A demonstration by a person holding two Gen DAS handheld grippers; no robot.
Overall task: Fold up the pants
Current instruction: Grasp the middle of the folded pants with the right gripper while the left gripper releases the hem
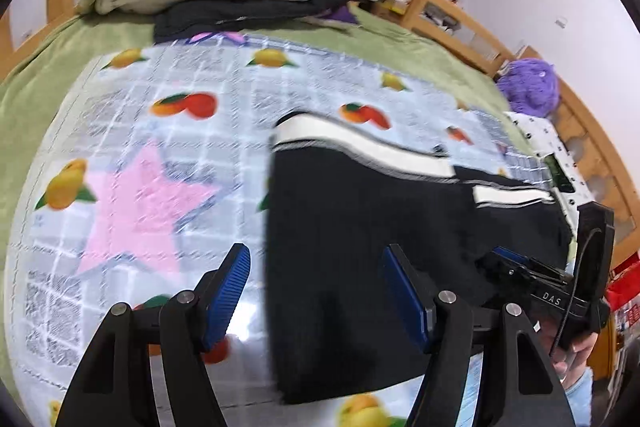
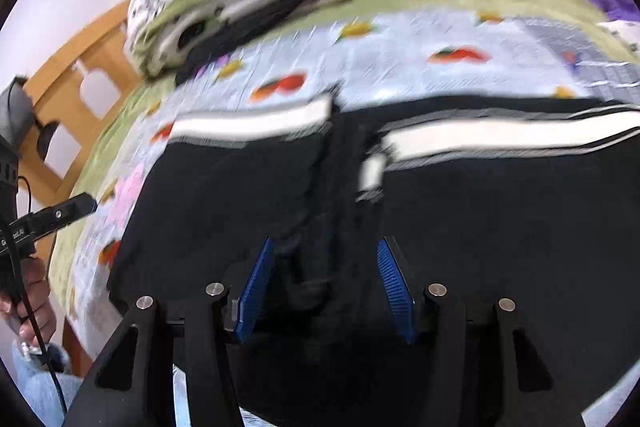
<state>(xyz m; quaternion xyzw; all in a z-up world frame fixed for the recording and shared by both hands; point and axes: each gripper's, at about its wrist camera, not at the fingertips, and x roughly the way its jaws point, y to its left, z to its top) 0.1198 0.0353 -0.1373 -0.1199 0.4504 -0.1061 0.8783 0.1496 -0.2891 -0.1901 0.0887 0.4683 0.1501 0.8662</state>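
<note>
The pants (image 1: 360, 247) are seen laid flat on the mat (image 1: 160, 147), apparently doubled once; more folds are judged left. Both the left claw (image 1: 316, 291) and right claw (image 2: 326, 287) are held wide open, empty, above the cloth.

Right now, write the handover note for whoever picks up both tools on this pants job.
Left tool: open, holding nothing, over the left edge of the black pants with white side stripes.
Right tool: open, holding nothing, above the bunched middle of the pants.
Pants lie spread on the fruit-print checked sheet on the bed; the stripe runs along the far edge.
Done: pants look folded over at least once, though blur hides the layers.
Left: grip an end and fold again, then smooth.
</note>
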